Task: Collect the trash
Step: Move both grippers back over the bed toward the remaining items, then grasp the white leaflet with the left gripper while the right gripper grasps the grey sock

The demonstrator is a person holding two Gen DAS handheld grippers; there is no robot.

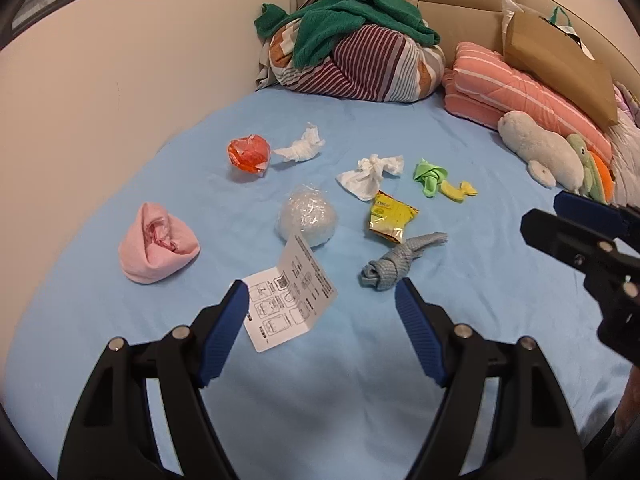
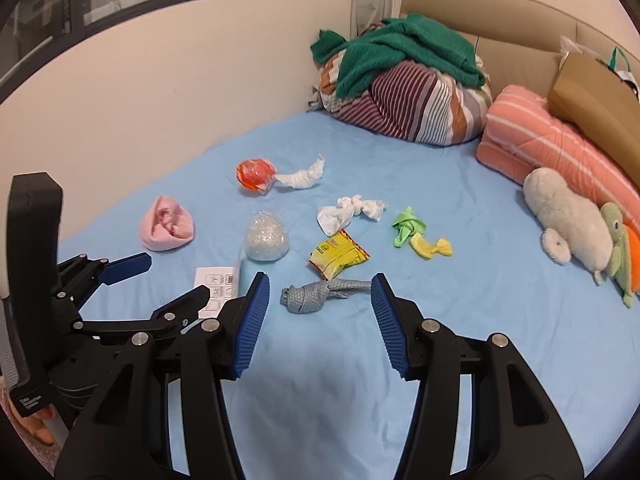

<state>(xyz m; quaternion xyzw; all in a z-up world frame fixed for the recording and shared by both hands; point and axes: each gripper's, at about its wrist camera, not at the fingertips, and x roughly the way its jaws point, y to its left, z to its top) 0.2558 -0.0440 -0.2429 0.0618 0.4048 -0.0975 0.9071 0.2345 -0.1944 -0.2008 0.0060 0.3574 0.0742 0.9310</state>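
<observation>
on the light blue bed sheet, near the left gripper, lies a folded white printed leaflet. both jaws gape, released. the right gripper hovers near a knotted grey sock, empty too.

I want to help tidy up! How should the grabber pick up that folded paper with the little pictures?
Pinch the raised flap of the instruction leaflet, coming from above. Half lies flat on the blue sheet, the other half stands up from the fold, so the open left gripper can close across it.
</observation>
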